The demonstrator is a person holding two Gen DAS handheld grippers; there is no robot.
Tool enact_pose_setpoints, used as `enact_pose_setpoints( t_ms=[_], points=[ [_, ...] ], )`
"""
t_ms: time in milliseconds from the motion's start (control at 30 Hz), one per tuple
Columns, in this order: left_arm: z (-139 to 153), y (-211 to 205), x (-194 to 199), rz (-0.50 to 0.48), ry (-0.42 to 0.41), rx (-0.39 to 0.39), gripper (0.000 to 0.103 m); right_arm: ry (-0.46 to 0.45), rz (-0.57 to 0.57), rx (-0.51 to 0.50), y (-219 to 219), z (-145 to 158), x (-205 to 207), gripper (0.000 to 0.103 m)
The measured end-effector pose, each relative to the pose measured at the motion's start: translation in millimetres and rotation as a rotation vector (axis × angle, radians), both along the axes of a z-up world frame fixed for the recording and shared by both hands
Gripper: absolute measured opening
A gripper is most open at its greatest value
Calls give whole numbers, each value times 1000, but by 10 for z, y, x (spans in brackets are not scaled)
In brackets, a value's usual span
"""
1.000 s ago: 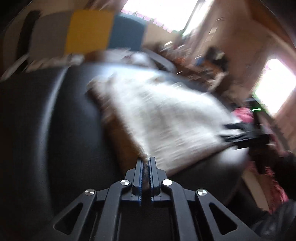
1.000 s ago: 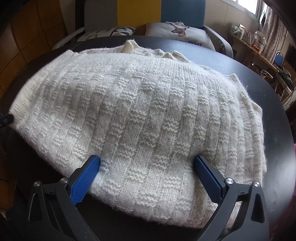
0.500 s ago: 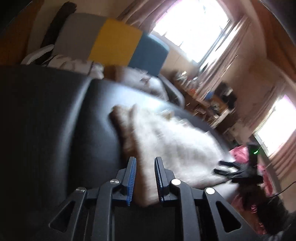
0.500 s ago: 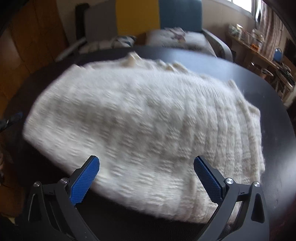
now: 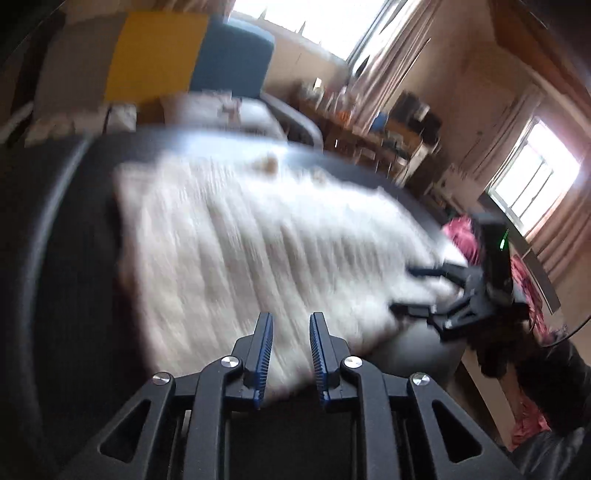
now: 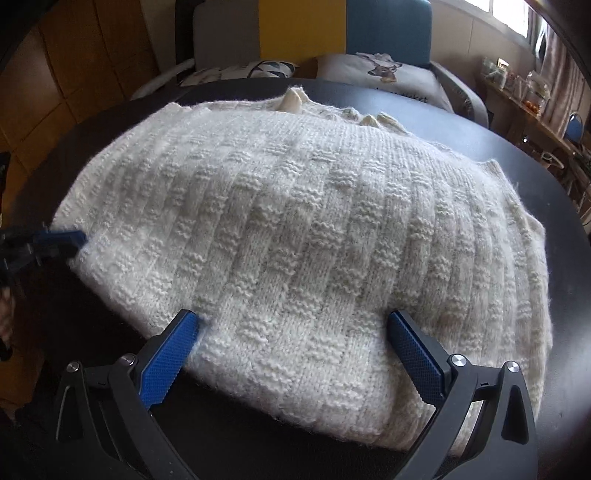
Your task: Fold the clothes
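Note:
A cream knitted sweater (image 6: 295, 221) lies folded on a round black table (image 6: 535, 166). My right gripper (image 6: 291, 321) hovers wide open over the sweater's near edge, its blue pads (image 6: 166, 354) on either side of the knit without pressing it. My left gripper (image 5: 291, 317) points at the sweater (image 5: 240, 240) from the left corner. Its jaws are opening, with a narrow gap and nothing pinched between them. The left view is blurred by motion. In the right wrist view, the left gripper (image 6: 55, 240) shows at the sweater's left edge. In the left wrist view, the right gripper (image 5: 402, 290) shows at the far side.
Chairs with grey, yellow (image 6: 299, 33) and blue (image 6: 388, 29) backs and printed cushions (image 6: 384, 70) stand behind the table. A pink cloth (image 5: 458, 236) lies past the table's right side. A cluttered shelf (image 6: 524, 85) runs along the wall under bright windows.
My left gripper has let go of the sweater's corner, opened and drawn back and upward. The right gripper has stayed open over the near edge.

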State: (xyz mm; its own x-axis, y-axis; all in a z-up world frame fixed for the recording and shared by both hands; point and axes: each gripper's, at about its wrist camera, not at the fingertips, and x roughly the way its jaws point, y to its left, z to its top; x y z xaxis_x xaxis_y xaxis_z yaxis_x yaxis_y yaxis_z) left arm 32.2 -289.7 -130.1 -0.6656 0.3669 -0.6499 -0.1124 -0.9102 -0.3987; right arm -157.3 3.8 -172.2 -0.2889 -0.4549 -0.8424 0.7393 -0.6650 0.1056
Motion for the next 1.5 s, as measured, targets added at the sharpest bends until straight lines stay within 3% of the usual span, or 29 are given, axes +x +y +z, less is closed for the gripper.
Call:
enact_pose_setpoints(
  t_ms=[67,233,467,733,833,867,900,933,1100,1200,1333,1433,1500],
  points=[
    [155,-113,-215,-8,34,-43,23,-33,2,-59,43,80,-62,103],
    [224,-328,-729,-104,-4,-201,27,-53,-8,-184,131,347,-361,103],
    [49,-318,-1603,-313,-124,-300,34,-7,-25,-113,66,382,-869,103],
    [-229,-188,-2111,-461,-221,-287,43,-11,-21,-49,91,97,-992,103],
    [-279,-96,-2123,-495,-210,-318,42,10,-5,-19,47,76,-968,103],
    [-267,-58,-2082,-500,-188,-341,30,11,-4,-16,42,75,-969,103],
    [-243,-41,-2045,-497,-167,-344,12,9,-5,-17,41,77,-975,103],
    [-218,-26,-2006,-491,-146,-348,6,10,-9,-20,44,84,-979,103],
    [-79,-26,-1802,-391,-26,-367,5,33,-46,-39,79,176,-990,90],
    [78,-94,-1785,-314,49,-329,5,52,-57,-59,101,296,-1016,90],
    [-36,-77,-1968,-260,20,-342,5,83,-57,-51,44,363,-1078,90],
    [-316,-86,-2094,-218,-55,-350,5,79,-67,30,-53,188,-1120,90],
    [-376,-103,-2080,-190,-54,-323,6,71,-72,46,-71,76,-1114,90]
  ],
)
